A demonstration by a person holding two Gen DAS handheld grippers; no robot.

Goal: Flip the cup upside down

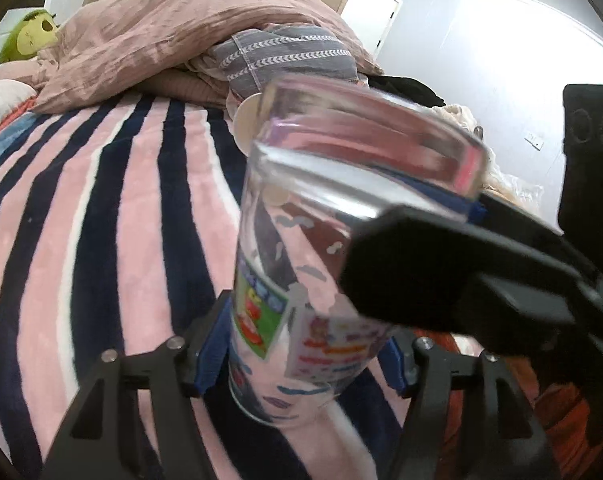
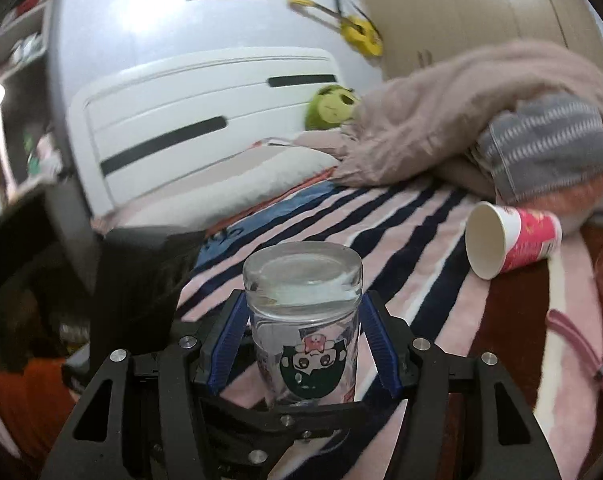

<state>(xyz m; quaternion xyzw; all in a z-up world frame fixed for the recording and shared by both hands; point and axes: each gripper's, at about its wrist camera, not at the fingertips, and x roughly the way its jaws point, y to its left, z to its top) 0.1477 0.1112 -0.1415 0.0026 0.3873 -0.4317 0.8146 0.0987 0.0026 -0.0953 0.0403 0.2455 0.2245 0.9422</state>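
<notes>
Both tongs on glass cup, base up: right tongs grip sides; left tongs too.

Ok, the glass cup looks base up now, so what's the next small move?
Probably lower the glass cup rim-down onto the striped blanket before the right hand-held gripper lets go: its thick base faces up and the stickers read inverted, so the flip looks done.
</notes>
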